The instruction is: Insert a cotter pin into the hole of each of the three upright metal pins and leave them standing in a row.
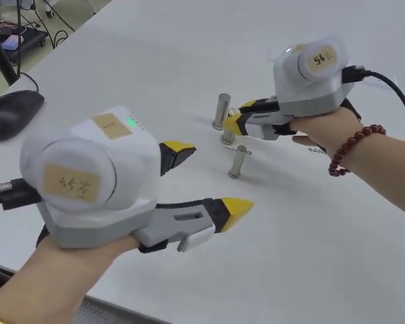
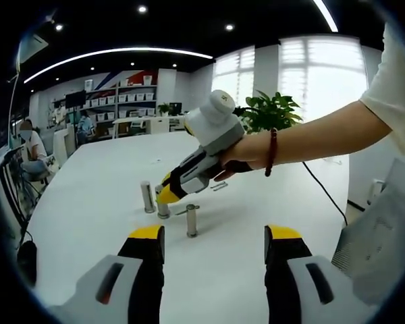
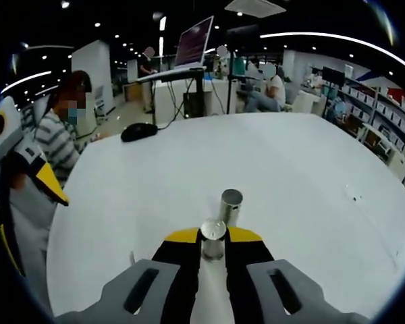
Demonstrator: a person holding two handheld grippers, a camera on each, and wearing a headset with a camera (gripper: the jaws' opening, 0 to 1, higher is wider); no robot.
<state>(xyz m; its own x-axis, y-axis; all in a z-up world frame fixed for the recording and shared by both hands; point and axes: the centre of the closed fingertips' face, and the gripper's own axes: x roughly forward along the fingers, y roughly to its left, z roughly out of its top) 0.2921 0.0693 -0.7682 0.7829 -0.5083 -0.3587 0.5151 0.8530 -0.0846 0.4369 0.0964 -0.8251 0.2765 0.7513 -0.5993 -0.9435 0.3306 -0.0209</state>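
Three upright metal pins stand in a row on the white table (image 1: 310,229): the far pin (image 1: 222,110), the middle pin (image 1: 227,137) and the near pin (image 1: 237,163). The near one carries a cotter pin (image 1: 243,150) through its top. My right gripper (image 1: 231,124) is shut on the middle pin (image 3: 212,237), with the far pin (image 3: 230,204) just beyond its tips. My left gripper (image 1: 208,177) hangs open and holds nothing, a short way in front of the row. From the left gripper (image 2: 214,239) I see the near pin (image 2: 192,220) and the right gripper (image 2: 166,194).
A black mouse (image 1: 13,111) lies at the table's left edge. Small loose metal parts (image 2: 219,185) lie behind the right hand. People sit at desks beyond the table. Bare table surface spreads in front of and to the right of the pins.
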